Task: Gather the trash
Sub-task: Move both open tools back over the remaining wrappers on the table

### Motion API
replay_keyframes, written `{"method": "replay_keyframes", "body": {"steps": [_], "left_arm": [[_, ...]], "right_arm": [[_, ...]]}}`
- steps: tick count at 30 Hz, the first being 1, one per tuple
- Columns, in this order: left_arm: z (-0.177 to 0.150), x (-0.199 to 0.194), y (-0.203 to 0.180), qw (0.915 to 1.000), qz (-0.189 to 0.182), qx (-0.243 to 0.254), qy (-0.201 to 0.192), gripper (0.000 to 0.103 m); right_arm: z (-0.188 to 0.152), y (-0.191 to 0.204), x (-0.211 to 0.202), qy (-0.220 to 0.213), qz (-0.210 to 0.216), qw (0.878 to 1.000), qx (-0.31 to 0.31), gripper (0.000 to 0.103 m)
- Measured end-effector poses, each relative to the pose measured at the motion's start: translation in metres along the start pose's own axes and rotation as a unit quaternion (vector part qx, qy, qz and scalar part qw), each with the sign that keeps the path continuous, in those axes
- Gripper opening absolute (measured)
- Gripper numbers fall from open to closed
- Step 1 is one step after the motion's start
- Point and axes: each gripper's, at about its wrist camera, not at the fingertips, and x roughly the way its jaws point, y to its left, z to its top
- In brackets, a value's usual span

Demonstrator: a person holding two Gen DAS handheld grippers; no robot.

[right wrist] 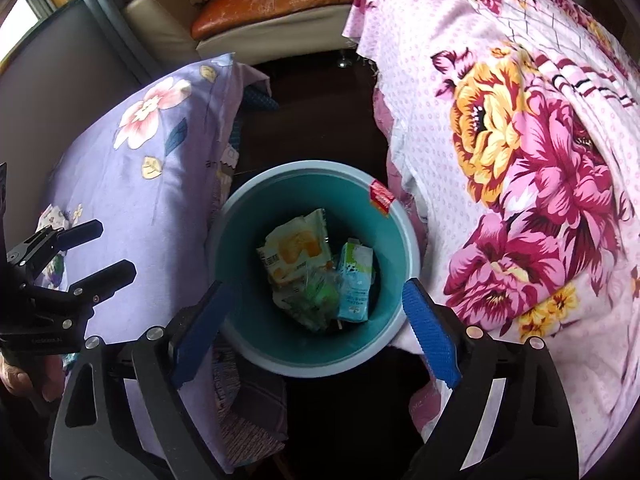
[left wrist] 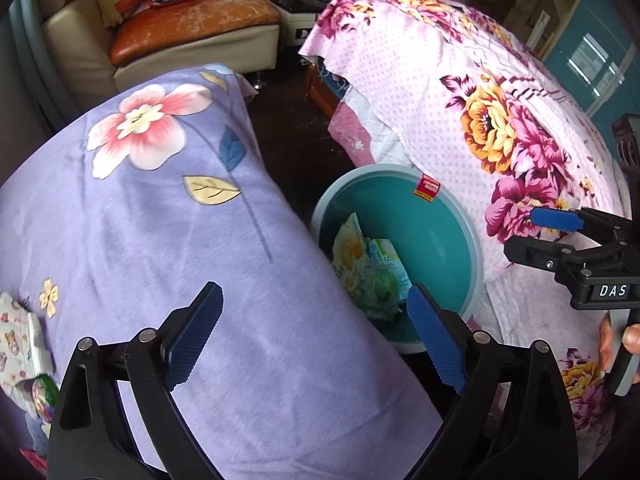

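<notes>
1. Right wrist view looks straight down into the round teal plastic bin (right wrist: 256,344) on the dark floor between two cloth-covered beds; a yellow snack wrapper (right wrist: 294,246), a crumpled green packet (right wrist: 316,296) and a small blue-and-white carton (right wrist: 354,280) already lie inside.
2. Both the right gripper (right wrist: 316,328) and the left gripper (left wrist: 316,336) are spread wide, holding nothing.
3. More litter seems left: a patterned wrapper (left wrist: 18,336) on the lilac flowered bedspread (left wrist: 160,220).

A round teal bin (right wrist: 316,350) with a pale rim is seen standing upright on the dark floor, and a yellow snack wrapper (right wrist: 294,250), a light-blue carton (right wrist: 354,280) and crumpled green plastic (right wrist: 316,296) are held inside it.
</notes>
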Motion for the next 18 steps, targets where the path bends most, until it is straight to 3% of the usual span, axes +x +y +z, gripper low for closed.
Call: {"method": "replay_keyframes", "body": {"steps": [8,18], "left_arm": [[-0.029,-0.036,0.024,0.9999,0.004,-0.012,-0.010,0.096],[-0.091,-0.093,0.078,0.9983,0.021,-0.045,-0.030,0.097]], "right_arm": [[-0.012,0.040,-0.021,0.000,-0.009,1.000,-0.029,0.086],[-0.035,0.109,-0.037,0.006,0.006,0.997,-0.075,0.087]]}}
